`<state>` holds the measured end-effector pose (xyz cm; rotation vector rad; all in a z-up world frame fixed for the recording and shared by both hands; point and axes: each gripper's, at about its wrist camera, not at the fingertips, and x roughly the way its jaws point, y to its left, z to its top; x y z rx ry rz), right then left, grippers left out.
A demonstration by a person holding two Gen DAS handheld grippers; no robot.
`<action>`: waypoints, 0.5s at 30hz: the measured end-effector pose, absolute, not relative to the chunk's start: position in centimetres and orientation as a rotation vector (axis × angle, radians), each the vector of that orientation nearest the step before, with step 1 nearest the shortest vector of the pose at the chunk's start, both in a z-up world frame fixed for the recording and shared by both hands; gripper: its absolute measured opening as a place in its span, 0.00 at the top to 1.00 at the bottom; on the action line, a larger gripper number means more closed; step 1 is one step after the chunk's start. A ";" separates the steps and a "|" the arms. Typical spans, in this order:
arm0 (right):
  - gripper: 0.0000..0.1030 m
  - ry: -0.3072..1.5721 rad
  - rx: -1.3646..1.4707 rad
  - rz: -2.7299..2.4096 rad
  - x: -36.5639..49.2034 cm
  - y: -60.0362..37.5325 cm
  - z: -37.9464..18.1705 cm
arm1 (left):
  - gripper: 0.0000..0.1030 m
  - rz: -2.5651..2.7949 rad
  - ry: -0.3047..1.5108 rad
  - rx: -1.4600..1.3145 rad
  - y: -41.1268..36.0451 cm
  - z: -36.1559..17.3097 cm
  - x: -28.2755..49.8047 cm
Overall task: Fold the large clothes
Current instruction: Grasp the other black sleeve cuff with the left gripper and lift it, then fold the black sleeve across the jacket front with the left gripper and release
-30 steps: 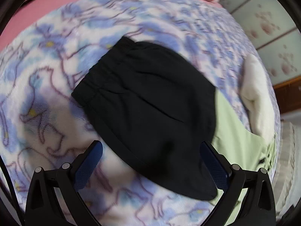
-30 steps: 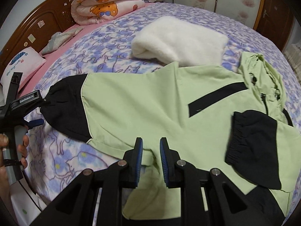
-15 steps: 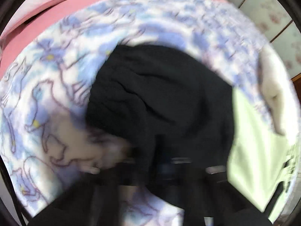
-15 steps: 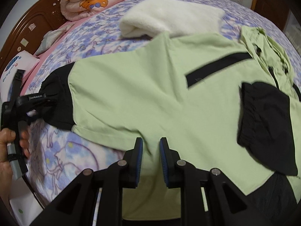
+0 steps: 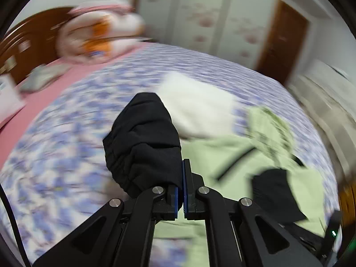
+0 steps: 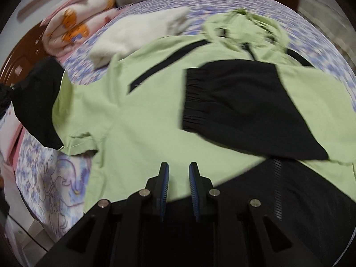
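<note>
1. Although motion blur softened both views, the left gripper [image 5: 183,178] was seen with its jaws pressed together on the black cuff [image 5: 144,142] of one sleeve, the cuff raised clear of the bed [image 5: 55,155] and bunched above the jaws.
2. The green jacket [image 6: 144,115] lay spread face-up on the bed, its hood [image 6: 242,29] at the far end; the other sleeve's black cuff [image 6: 240,104] already lay folded across the jacket's chest.
3. The right gripper [image 6: 178,179] hovered over the jacket's near hem with its jaws a small way apart and nothing between them.
4. Risk, judged: the grip appeared to take only the edge of the bunched cuff. A fast swing toward the jacket's chest could pull the fabric free and drop the sleeve short of it.
5. Risk, judged: with the right gripper not pinning the jacket, drag from the lifted sleeve could shift or wrinkle the body and disturb the sleeve already folded.
6. Risk, judged: the white folded blanket [image 6: 142,33] lay touching the jacket's far shoulder; a wide arc could snag it.
</note>
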<state>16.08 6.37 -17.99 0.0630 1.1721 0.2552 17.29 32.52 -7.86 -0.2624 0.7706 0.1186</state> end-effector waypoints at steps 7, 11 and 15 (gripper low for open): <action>0.82 1.157 0.151 0.154 15.8 -0.8 -18.7 | 0.99 -0.082 0.900 -0.171 18.2 -14.3 17.8; 0.82 1.176 0.171 0.109 15.9 -4.0 -20.0 | 0.89 -0.071 0.998 -0.109 13.8 -20.1 18.2; 0.82 1.192 0.194 0.103 16.0 -5.8 -21.0 | 0.55 -0.109 1.022 -0.070 12.3 -22.3 18.1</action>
